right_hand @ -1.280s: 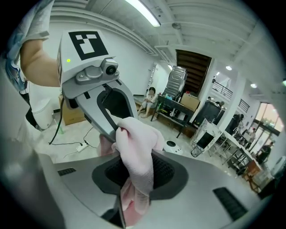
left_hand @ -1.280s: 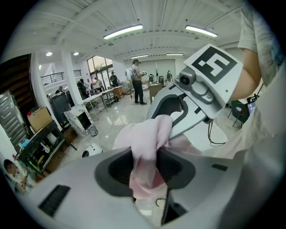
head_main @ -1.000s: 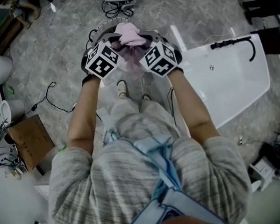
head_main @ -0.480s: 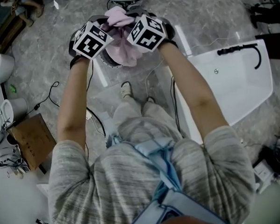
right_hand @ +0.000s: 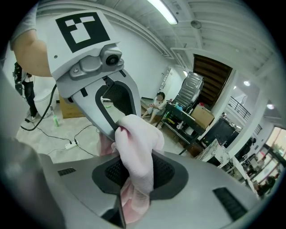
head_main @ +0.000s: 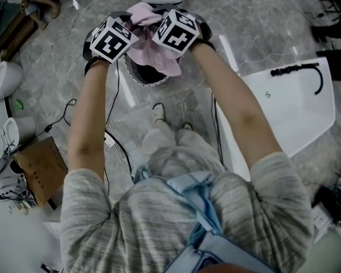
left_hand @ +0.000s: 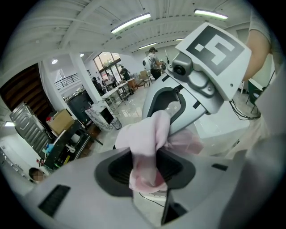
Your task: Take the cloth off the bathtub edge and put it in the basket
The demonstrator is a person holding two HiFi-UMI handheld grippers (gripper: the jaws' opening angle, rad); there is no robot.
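Pink cloth (head_main: 154, 45) held over the basket (head_main: 137, 79)
The left tool (left_hand: 145, 166) and the right tool (right_hand: 135, 175) are each clamped on the bunched cloth, their jaws only narrowly apart. The cloth hangs directly above the basket's dark round opening, while the white bathtub (head_main: 297, 112) lies well away from the basket, on the person's right.

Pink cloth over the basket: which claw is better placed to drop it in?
Left, but only slightly. The left claw and right claw are both shut on the cloth above the basket, so both must open. The basket's open mouth shows nearer the left one.
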